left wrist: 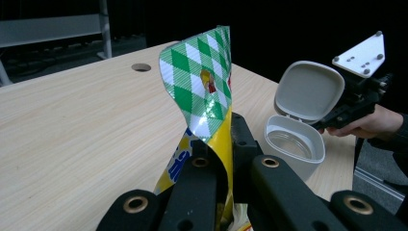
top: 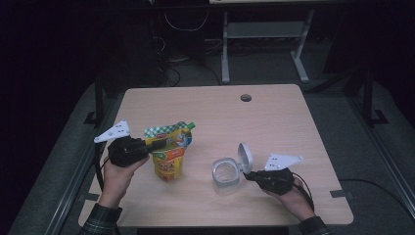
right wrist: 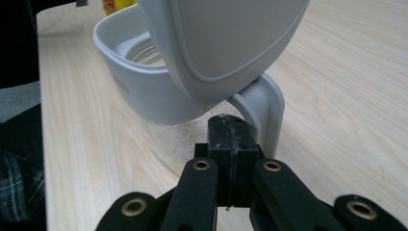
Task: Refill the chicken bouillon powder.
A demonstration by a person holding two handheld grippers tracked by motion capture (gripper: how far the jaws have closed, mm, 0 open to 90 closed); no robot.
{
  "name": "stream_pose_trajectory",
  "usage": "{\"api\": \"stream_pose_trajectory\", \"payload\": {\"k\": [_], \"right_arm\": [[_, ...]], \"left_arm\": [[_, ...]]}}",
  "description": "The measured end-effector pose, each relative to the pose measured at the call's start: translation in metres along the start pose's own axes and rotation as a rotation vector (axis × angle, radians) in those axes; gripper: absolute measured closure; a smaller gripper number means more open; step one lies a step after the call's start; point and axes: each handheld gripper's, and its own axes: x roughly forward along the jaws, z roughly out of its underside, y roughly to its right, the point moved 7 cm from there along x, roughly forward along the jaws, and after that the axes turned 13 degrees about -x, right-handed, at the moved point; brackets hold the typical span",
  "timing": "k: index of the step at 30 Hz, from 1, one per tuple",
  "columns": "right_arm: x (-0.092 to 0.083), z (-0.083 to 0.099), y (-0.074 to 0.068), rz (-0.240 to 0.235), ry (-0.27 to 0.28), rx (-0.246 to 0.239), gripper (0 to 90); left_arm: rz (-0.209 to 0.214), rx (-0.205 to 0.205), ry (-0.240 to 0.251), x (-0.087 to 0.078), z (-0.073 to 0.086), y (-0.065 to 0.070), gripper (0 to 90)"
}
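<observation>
Pouch (top: 170, 152): yellow body with orange and blue print, green-and-white diamond check along the top, green cap. Container (top: 226, 177): pale grey, translucent, with matching grey lid (top: 245, 156). Both claws black, topped by white plates. Surface (top: 274, 117): light wood grain. Sleeves: dark plaid.

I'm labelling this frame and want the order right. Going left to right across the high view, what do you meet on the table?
Left gripper → yellow and green pouch → clear container with its open lid → right gripper.
</observation>
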Motion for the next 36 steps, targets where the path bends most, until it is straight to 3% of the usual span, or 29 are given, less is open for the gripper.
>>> {"api": "stream_pose_trajectory", "payload": {"k": [9,13,21,26,36], "right_arm": [[0.007,-0.002,0.018,0.017,0.004,0.008,89.9],[0.007,-0.002,0.019,0.021,0.004,0.014,89.9],[-0.014,-0.003,0.005,0.023,0.021,0.019,89.9],[-0.027,-0.014,-0.008,0.005,0.064,0.014,89.9],[-0.021,-0.037,-0.025,-0.024,0.119,-0.012,89.9]], "left_arm": [[0.001,0.000,-0.004,0.001,0.001,0.000,90.0],[0.004,-0.004,-0.002,0.001,0.001,0.000,90.0],[0.015,-0.006,0.001,0.001,0.001,0.002,90.0],[0.026,-0.004,0.003,-0.001,-0.001,0.005,90.0],[0.067,-0.017,0.019,-0.005,-0.007,0.013,90.0]]}}
